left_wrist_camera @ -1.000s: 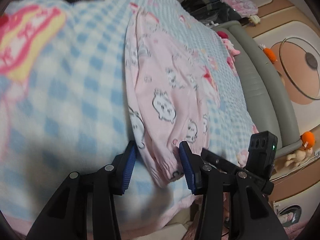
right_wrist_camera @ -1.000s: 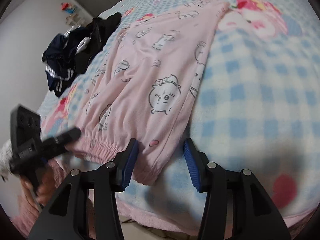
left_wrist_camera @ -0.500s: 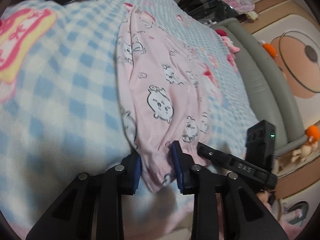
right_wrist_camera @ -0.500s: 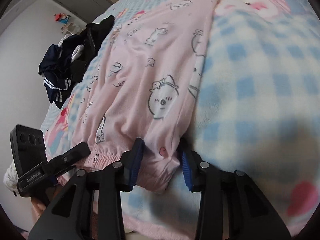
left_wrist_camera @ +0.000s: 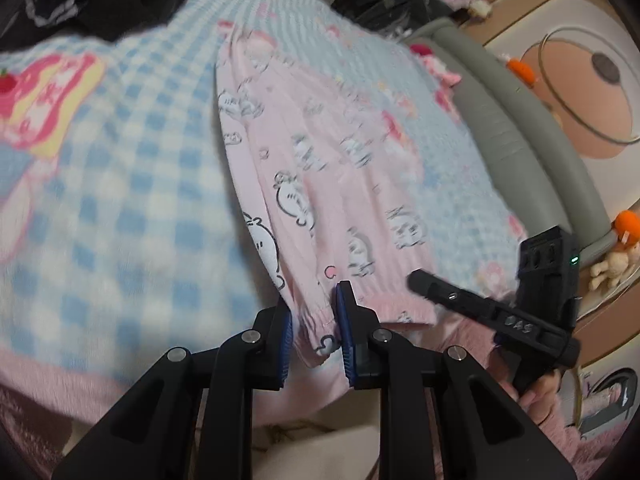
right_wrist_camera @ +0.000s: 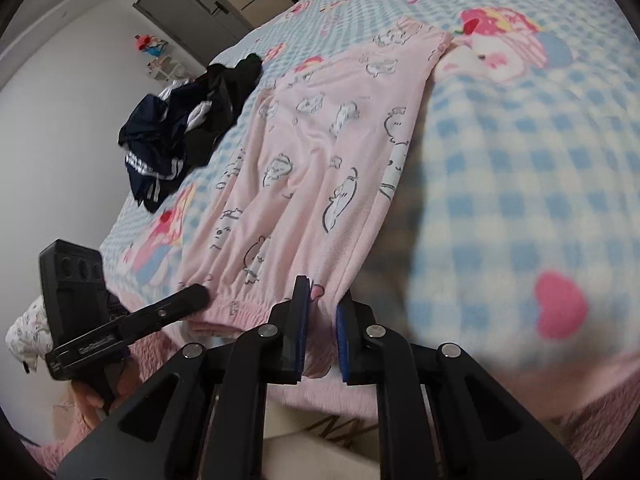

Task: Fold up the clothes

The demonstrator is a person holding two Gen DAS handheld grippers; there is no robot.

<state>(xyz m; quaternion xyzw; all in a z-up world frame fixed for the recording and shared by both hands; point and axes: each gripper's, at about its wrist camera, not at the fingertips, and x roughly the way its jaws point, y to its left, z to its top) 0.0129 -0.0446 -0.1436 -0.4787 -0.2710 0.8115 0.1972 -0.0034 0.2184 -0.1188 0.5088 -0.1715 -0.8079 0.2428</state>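
The pink pants (right_wrist_camera: 320, 168) with little cartoon animals lie long and flat on the checked blanket (right_wrist_camera: 520, 168), and they reach from the near edge of the bed far up toward the other end. The stretchy band of the pants is at the near edge. The left gripper (left_wrist_camera: 314, 320) pinches one corner of that band between its blue pads. The right gripper (right_wrist_camera: 322, 320) is at the other corner, and its jaws are closing on the pink cloth between them. So both corners are caught, or very nearly. No fold shows yet, so it looks like the folding has only just begun. The near end probably needs to be lifted and laid over the far end. A heap of dark clothes (right_wrist_camera: 188, 136) sits farther up the bed, not folded, so more work seems to be waiting.
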